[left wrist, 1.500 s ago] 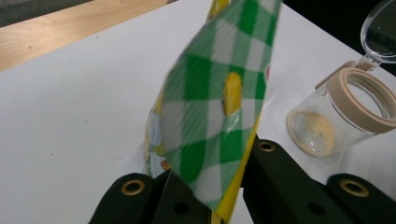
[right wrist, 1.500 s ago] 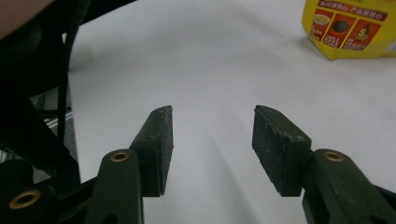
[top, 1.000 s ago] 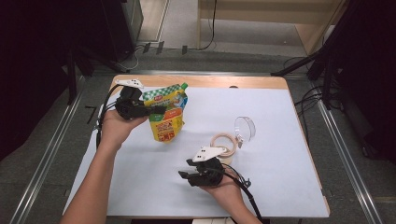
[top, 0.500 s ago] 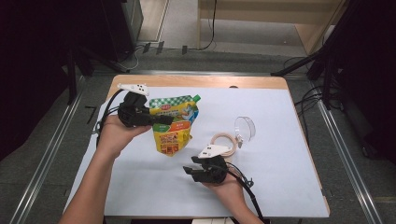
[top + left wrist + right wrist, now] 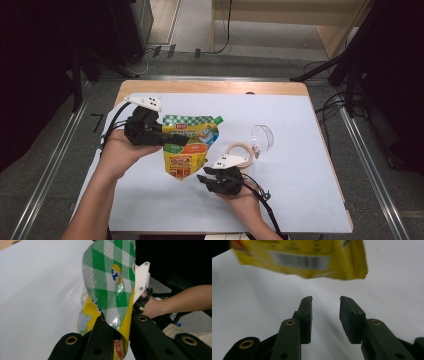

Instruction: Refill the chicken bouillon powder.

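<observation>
We noted the left gripper (image 5: 172,141) at centre left of the high view, its jaws clamped shut on the side edge of a yellow and green spouted pouch (image 5: 187,147). The pouch hung clear of the white table cover (image 5: 300,200), its checked top band uppermost, the green cap (image 5: 218,119) at its upper right corner, and its pointed lower end near the middle of the frame. In the left gripper view the pouch (image 5: 110,290) rose from between the two black jaws, pinched at its edge, with open white cover to the left of it.

The right gripper (image 5: 205,181) sat just below and right of the pouch's lower tip, apart from it. Its jaws had just been closing, yet in the right gripper view they stood partly open with a clear gap and nothing between them (image 5: 325,315). The barcoded bottom edge of the pouch (image 5: 299,262) ran across the top of that view, above the jaw tips and not touching them.

A tan tape ring (image 5: 240,149) lay on the cover right of the pouch, just beyond the right gripper's white top plate, and a clear plastic cup (image 5: 263,137) lay on its side just upper right of the ring.

We recorded wide bare cover in the right third of the high view and along the bottom edge. The wooden table edge (image 5: 210,87) showed along the top, with metal rails (image 5: 55,160) flanking both sides.
</observation>
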`<state>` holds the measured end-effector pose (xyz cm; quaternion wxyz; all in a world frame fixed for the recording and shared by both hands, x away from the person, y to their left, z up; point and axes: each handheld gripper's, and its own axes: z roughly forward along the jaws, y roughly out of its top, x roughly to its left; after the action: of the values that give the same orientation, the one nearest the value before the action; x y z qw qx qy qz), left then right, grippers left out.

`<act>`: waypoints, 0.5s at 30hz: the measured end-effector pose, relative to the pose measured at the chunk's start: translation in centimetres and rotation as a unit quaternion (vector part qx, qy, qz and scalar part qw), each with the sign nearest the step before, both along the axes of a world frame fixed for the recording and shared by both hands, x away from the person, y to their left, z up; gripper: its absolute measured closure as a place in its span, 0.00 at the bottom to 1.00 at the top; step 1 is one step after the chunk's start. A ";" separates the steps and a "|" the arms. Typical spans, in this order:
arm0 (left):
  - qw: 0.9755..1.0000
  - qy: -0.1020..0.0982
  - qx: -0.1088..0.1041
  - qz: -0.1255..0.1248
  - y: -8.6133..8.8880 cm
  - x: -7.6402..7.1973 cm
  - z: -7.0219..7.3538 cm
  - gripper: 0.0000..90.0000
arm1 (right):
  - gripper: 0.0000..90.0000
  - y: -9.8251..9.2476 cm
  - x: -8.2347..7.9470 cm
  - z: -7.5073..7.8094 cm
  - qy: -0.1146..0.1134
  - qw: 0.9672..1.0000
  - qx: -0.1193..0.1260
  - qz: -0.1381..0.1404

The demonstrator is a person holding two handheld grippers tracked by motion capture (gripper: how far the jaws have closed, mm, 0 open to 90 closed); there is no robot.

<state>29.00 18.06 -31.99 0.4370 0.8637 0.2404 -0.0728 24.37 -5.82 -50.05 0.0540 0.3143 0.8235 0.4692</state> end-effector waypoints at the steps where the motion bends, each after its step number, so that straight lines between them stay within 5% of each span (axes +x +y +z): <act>1: 1.000 0.000 -0.001 -0.005 -0.1 -0.2 0.2 1.00 | 0.71 0.0 0.0 0.0 0.001 1.000 0.002 -0.001; 8: 0.999 0.026 -0.009 -0.029 -0.8 -1.0 0.7 1.00 | 0.82 0.1 -0.3 0.2 -0.019 1.000 0.008 -0.013; 12: 0.999 0.036 -0.007 -0.017 -0.7 -0.7 0.2 1.00 | 0.84 0.2 -0.6 0.4 -0.038 0.999 0.022 -0.006; 15: 0.999 0.046 -0.019 -0.005 -0.5 -0.3 -0.3 1.00 | 0.83 0.6 -1.0 0.6 -0.051 0.999 0.007 -0.001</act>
<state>28.69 17.59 -32.25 0.4419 0.8519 0.2546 -0.1191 23.39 -5.25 -49.49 0.0942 0.2910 0.8162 0.4902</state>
